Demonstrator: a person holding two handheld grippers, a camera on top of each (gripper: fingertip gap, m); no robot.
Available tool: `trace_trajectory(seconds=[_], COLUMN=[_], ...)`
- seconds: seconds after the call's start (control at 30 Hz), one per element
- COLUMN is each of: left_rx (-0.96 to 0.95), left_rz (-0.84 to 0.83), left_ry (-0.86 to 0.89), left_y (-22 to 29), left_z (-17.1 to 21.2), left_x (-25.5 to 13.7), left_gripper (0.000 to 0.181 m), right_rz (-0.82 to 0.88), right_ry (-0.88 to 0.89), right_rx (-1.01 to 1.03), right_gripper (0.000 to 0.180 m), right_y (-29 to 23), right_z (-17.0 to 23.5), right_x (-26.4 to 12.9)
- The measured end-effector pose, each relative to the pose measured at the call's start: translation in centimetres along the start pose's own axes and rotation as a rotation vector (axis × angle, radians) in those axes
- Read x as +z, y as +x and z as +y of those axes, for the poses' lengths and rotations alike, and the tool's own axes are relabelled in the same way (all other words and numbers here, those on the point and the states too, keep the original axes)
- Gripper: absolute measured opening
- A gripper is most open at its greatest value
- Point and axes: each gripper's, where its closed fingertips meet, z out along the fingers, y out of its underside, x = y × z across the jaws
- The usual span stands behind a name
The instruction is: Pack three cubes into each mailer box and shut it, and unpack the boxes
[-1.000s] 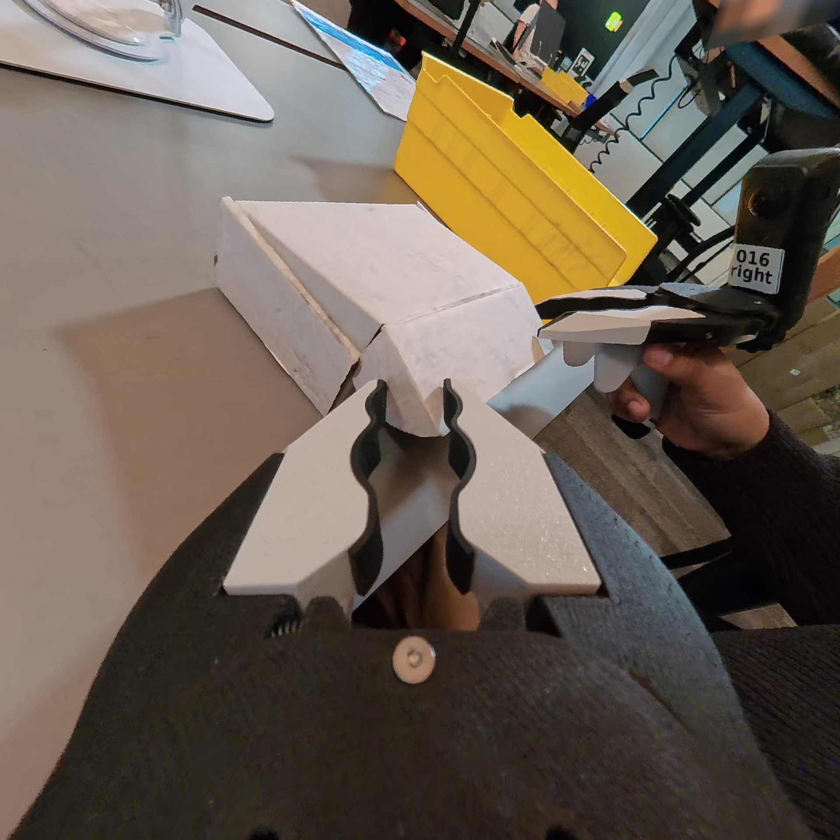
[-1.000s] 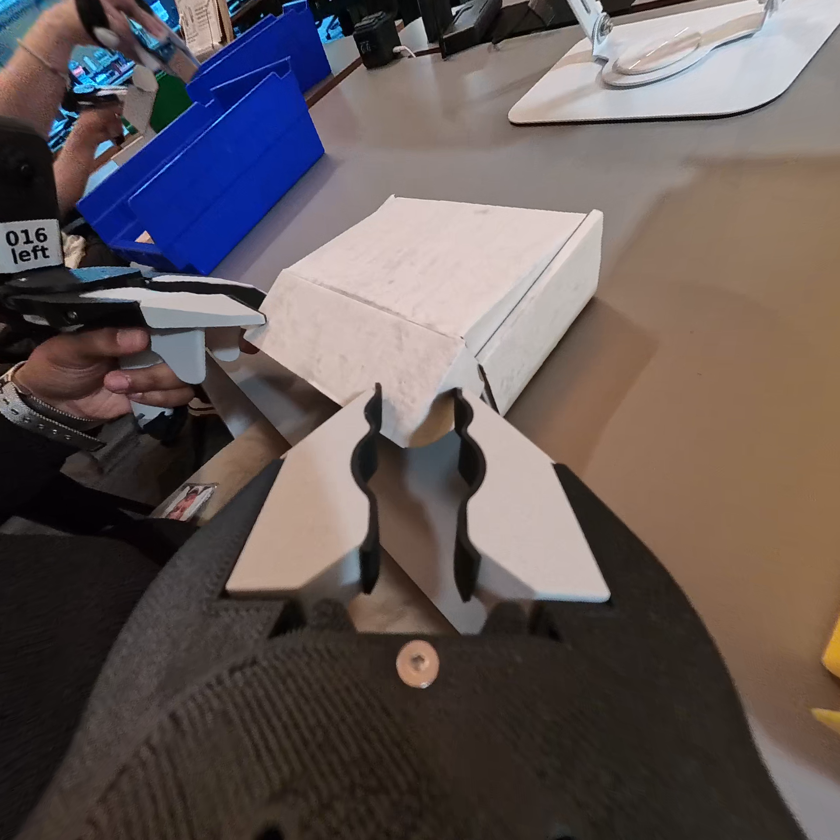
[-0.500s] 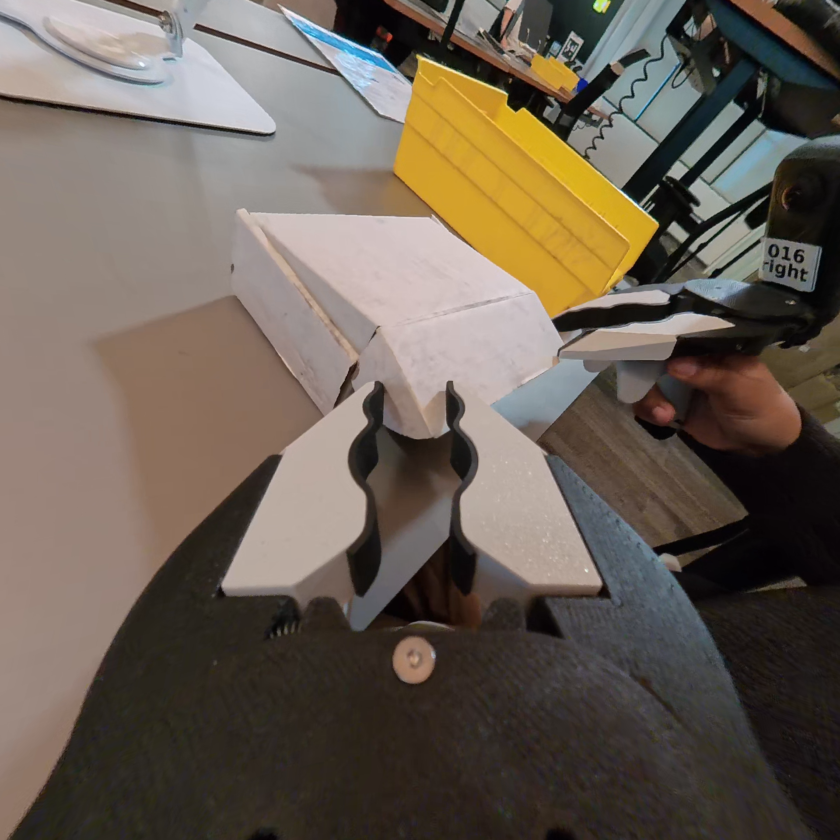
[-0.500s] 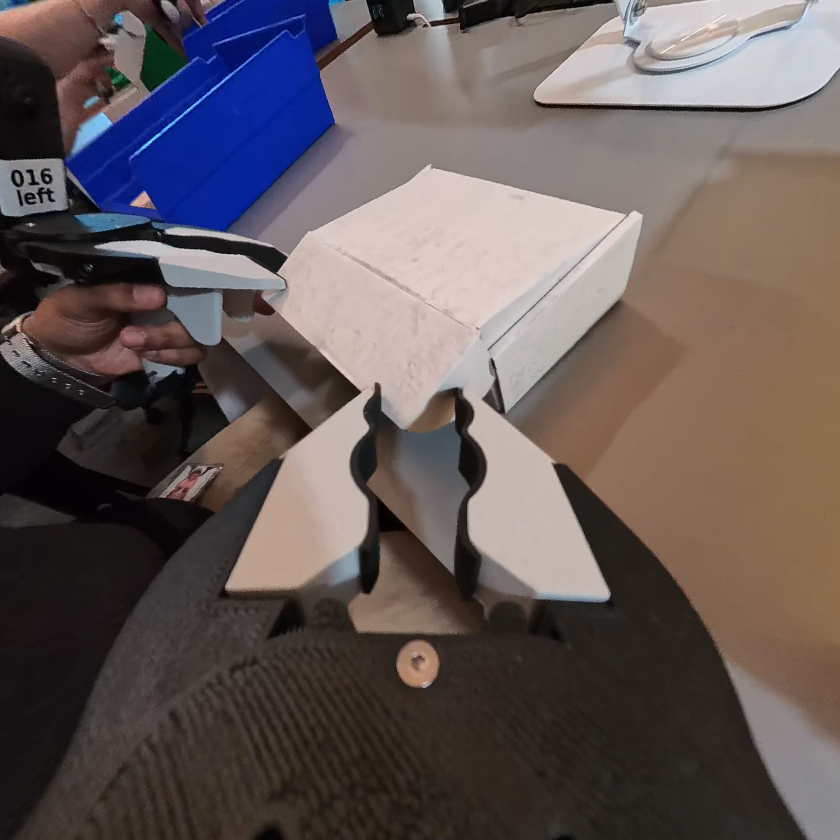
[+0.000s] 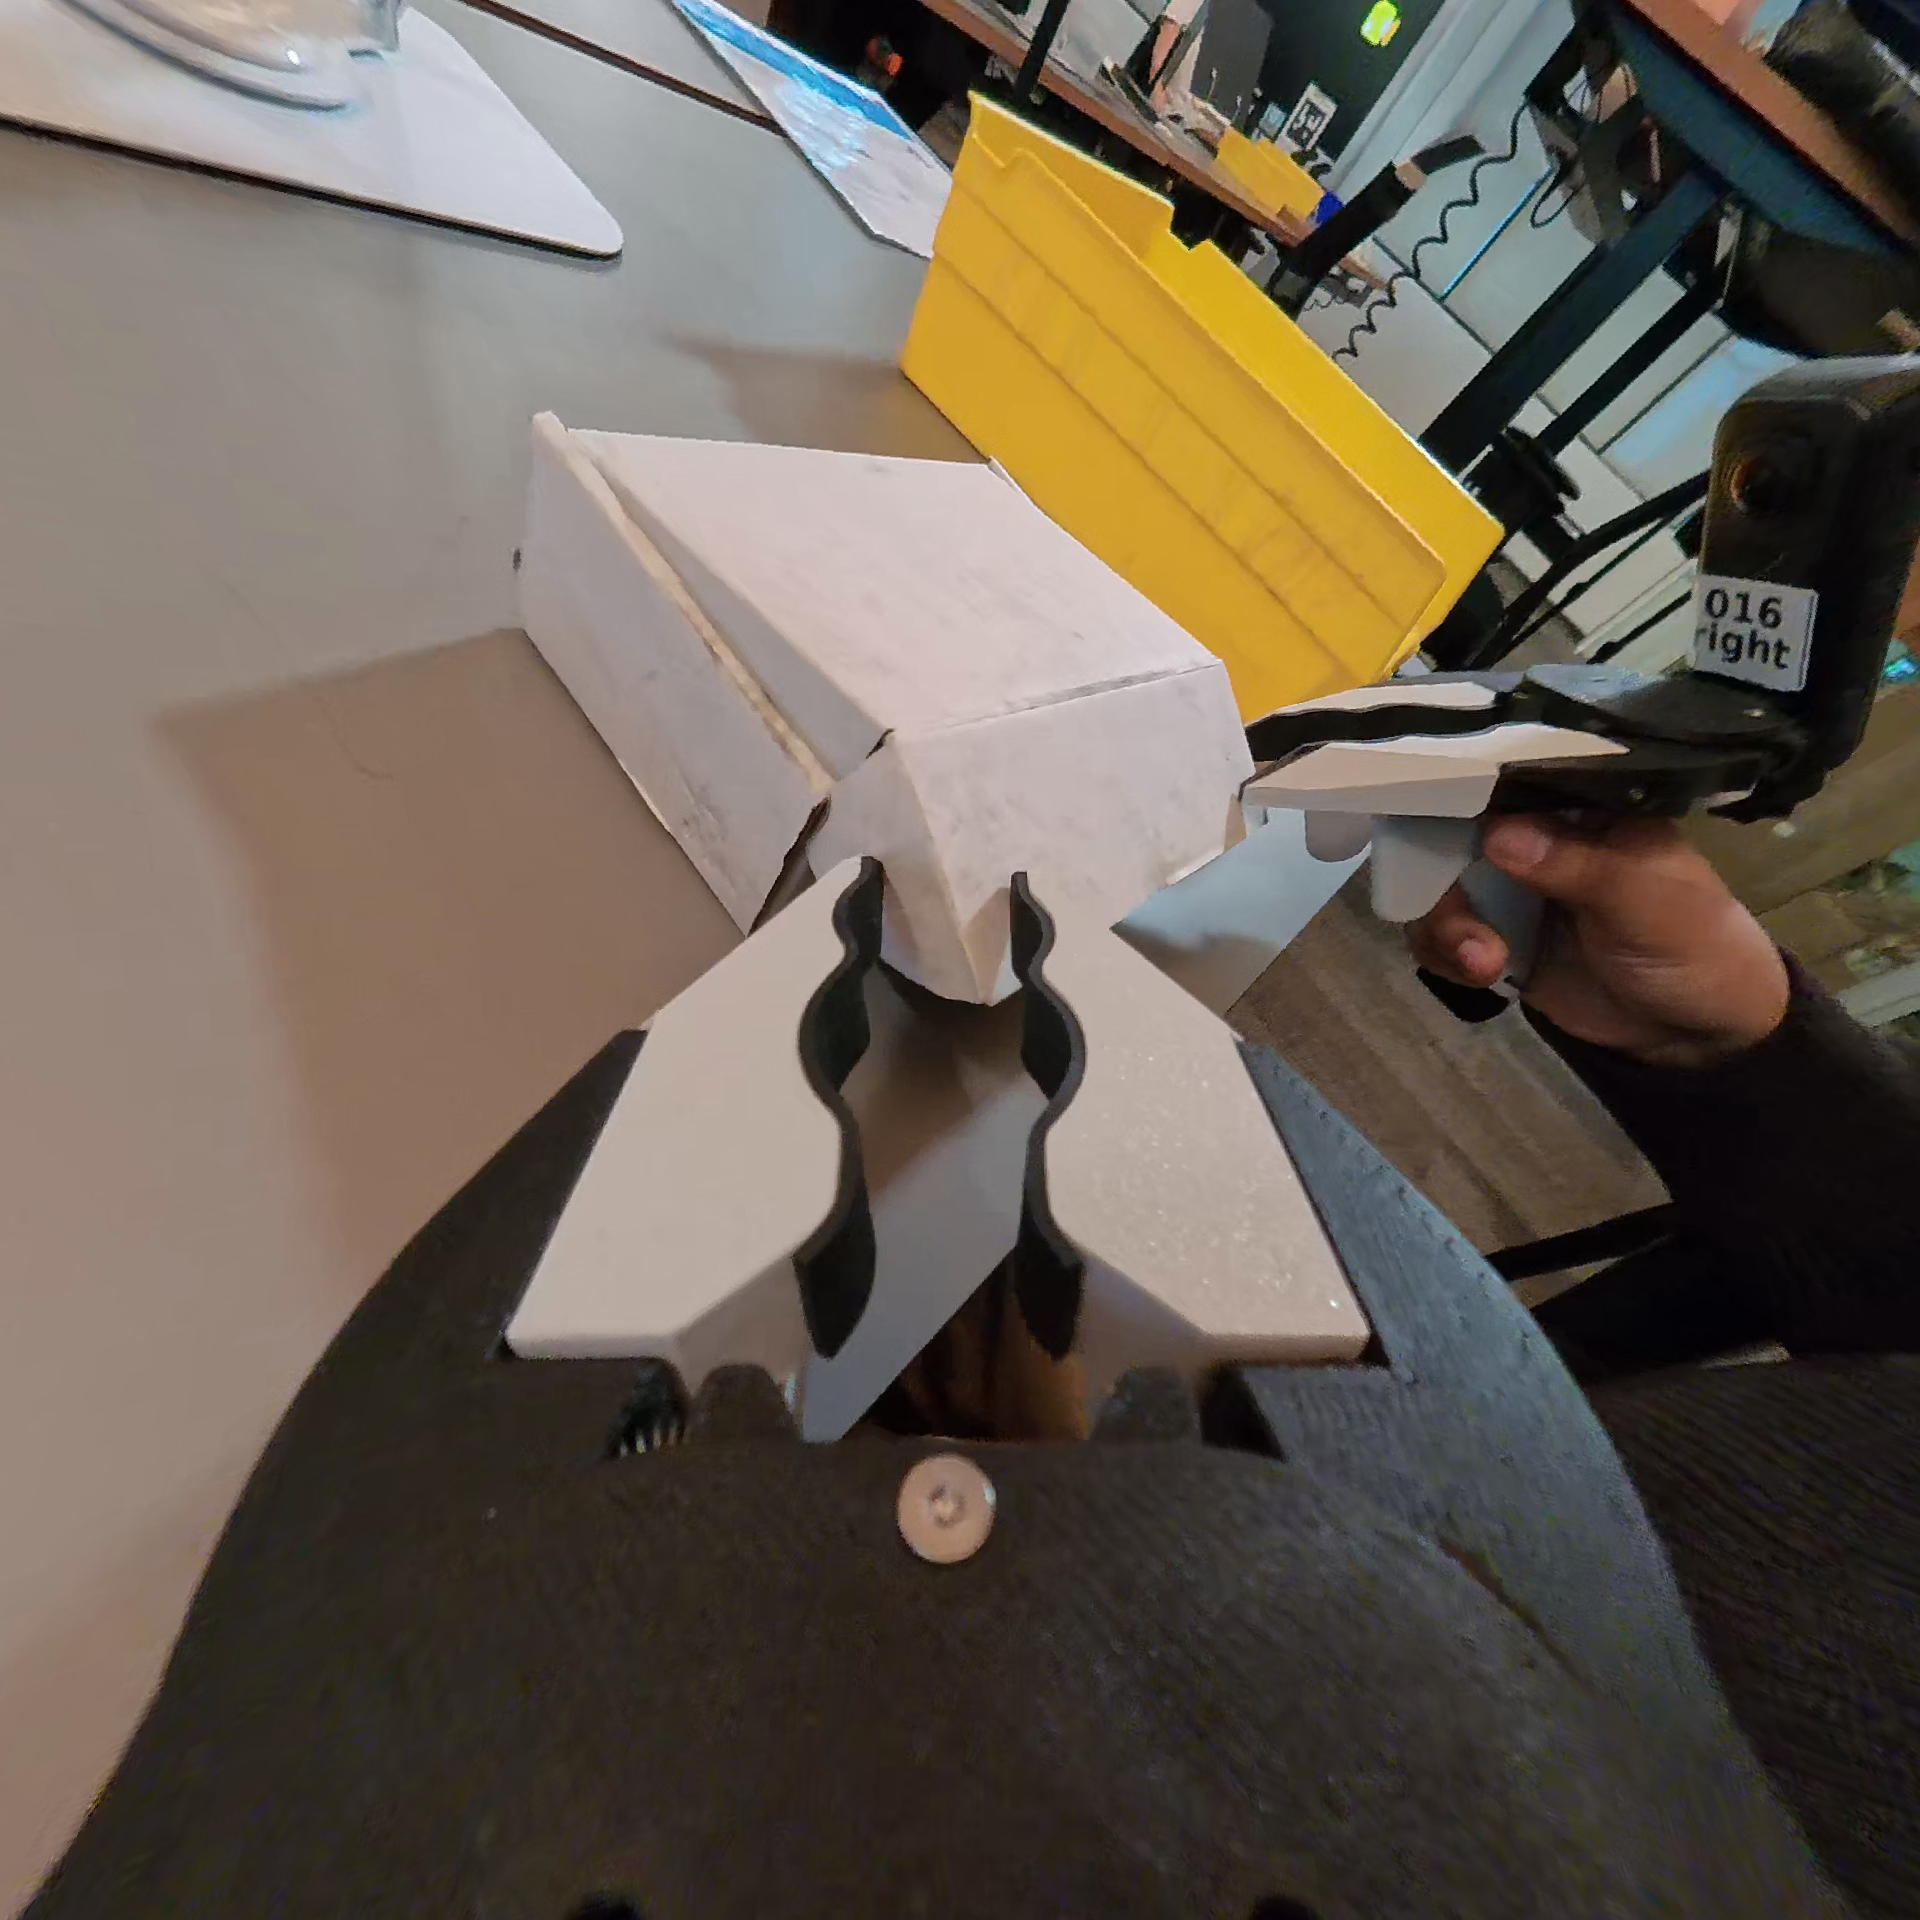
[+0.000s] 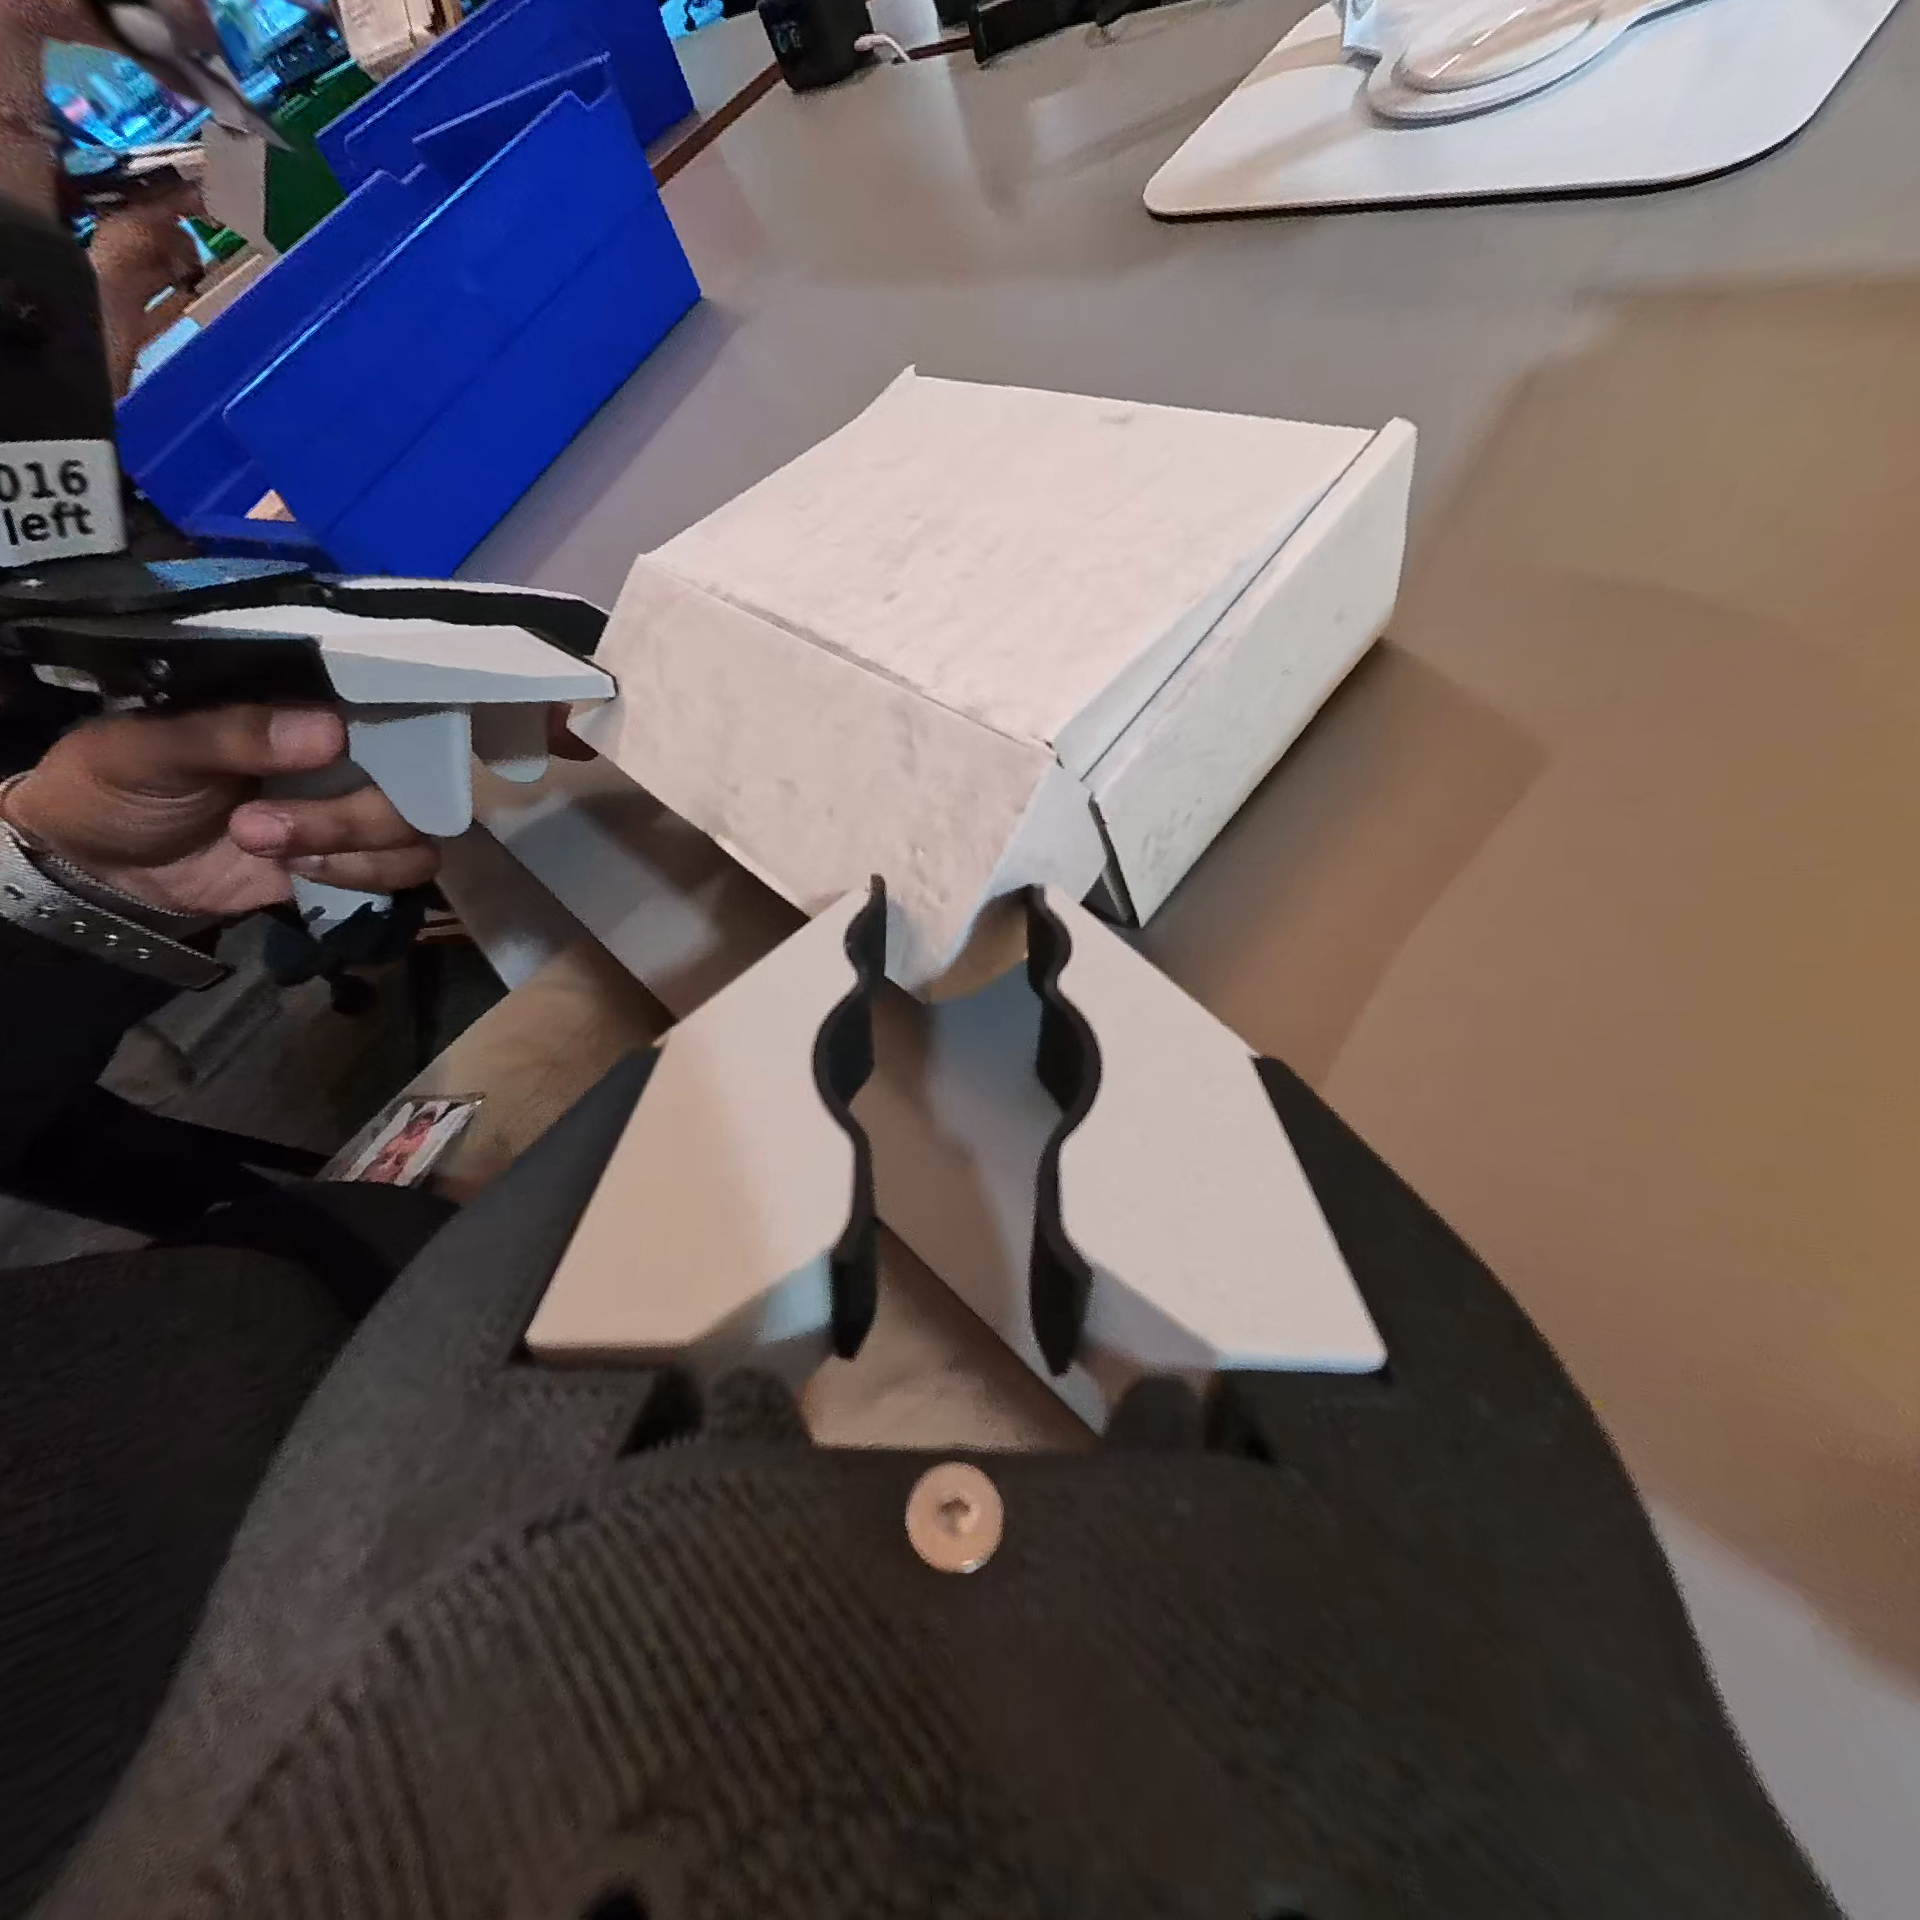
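A white mailer box (image 5: 894,613) sits mid-frame on the grey desk (image 5: 260,520) near its front edge, lid down, with the front flap (image 5: 1039,810) angled out toward the cameras. The left gripper (image 5: 945,914) has one lower corner of that flap between its jaws, which are partly closed around it. The right gripper (image 6: 956,920) holds the opposite corner of the flap (image 6: 831,769) the same way. A yellow bin (image 5: 1174,447) stands at upper right in the left wrist view; blue bins (image 6: 436,343) stand at upper left in the right wrist view. A white mat (image 6: 1507,135) lies at upper right.
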Motion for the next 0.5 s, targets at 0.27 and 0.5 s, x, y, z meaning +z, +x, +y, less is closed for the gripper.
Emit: trace_trajectory(seconds=[0.27, 0.5], left_rx=[0.052, 0.046], left_rz=[-0.036, -0.045], left_ry=[-0.006, -0.009], left_y=[-0.10, -0.17], left_z=[0.15, 0.18], left_x=[0.17, 0.24], left_gripper=[0.023, 0.023], right_rz=[0.031, 0.031], right_ry=[-0.035, -0.039], right_rx=[-0.029, -0.041], right_gripper=[0.026, 0.025], right_y=[0.48, 0.67], right_z=[0.47, 0.44], right_x=[0.46, 0.59])
